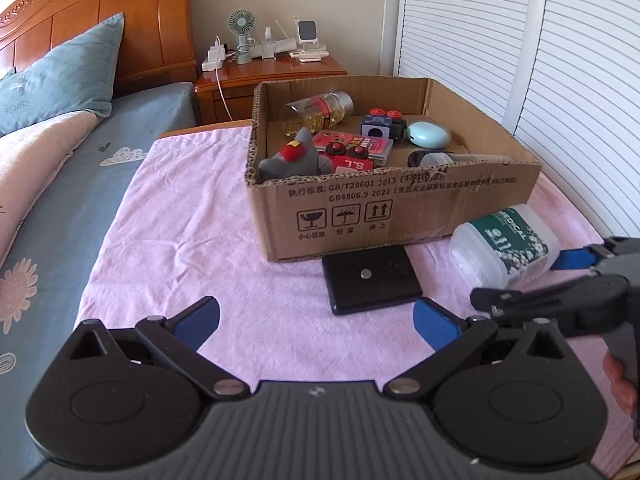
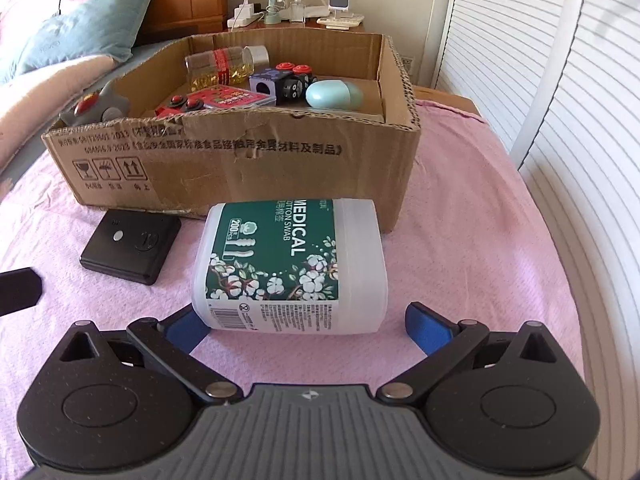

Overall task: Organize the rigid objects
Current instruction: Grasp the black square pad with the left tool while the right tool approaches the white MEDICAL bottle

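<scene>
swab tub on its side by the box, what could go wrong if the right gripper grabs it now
1. The swab tub looks smooth and wide; the open right gripper barely spans it, so it may slip or roll on the pink cloth.
2. The box stands right behind, so a push could jam the tub against it.
3. The black case lies close and could get knocked.

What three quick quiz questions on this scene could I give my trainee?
1. True or false: the swab tub lies on its side outside the box.
2. Which is nearer the left gripper: A) black case, B) glass jar?
3. Fill in: the right gripper is ____, a finger on either side of the tub's near end.

Key: 1 true; 2 A; 3 open.
</scene>
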The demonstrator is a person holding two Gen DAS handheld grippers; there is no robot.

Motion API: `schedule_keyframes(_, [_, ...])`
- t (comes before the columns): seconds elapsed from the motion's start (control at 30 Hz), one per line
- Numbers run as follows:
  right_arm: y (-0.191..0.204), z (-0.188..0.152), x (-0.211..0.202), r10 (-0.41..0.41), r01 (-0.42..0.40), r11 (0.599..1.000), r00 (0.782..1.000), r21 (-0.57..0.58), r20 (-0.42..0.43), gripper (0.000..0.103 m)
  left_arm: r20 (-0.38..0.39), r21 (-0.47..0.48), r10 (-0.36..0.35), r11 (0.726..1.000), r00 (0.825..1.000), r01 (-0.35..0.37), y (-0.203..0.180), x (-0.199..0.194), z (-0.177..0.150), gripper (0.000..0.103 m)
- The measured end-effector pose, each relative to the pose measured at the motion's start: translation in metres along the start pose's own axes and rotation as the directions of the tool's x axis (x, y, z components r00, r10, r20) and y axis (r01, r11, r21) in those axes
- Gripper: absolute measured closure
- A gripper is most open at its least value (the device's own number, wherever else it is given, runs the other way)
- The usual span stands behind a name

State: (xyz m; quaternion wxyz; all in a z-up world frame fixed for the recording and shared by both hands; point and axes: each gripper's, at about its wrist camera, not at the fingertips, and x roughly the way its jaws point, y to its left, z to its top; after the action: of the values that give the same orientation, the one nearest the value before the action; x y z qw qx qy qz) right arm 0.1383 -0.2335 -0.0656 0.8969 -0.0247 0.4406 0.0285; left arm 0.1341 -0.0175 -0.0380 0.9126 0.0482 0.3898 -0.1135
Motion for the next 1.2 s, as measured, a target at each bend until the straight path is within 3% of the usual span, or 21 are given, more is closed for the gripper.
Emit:
schedule_keyframes(0.47, [-0.003, -0.011, -0.005, 0.034, -0.032, 0.999, 0.998, -0.033, 0.047, 0.000, -0.069, -0.058, -0.056, 0.997, 0.996, 0.052, -0.016, 0.061, 0.011, 0.001])
schedule_keyframes(0.67, [-0.003, -0.012, -0.005, 0.034, -0.032, 0.999, 0.998, -0.034, 0.047, 0.000, -0.047, 0.000, -0.017, 1.000, 0.999, 0.017, -0.024, 0.064, 0.009, 0.000])
schedule_keyframes(0.93, [-0.003, -0.012, -0.006, 0.031, -0.030, 0.999, 0.999, -0.032, 0.044, 0.000, -0.063, -0.045, 0.023, 0.999, 0.998, -0.025, -0.003, 0.056, 0.003, 0.000])
schedule_keyframes(1.2, [-0.003, -0.011, -0.005, 0.028, -0.026, 0.999, 0.999, -0.030, 0.042, 0.000, -0.030, -0.046, 0.024, 0.999, 0.999, -0.025, 0.007, 0.052, -0.003, 0.000])
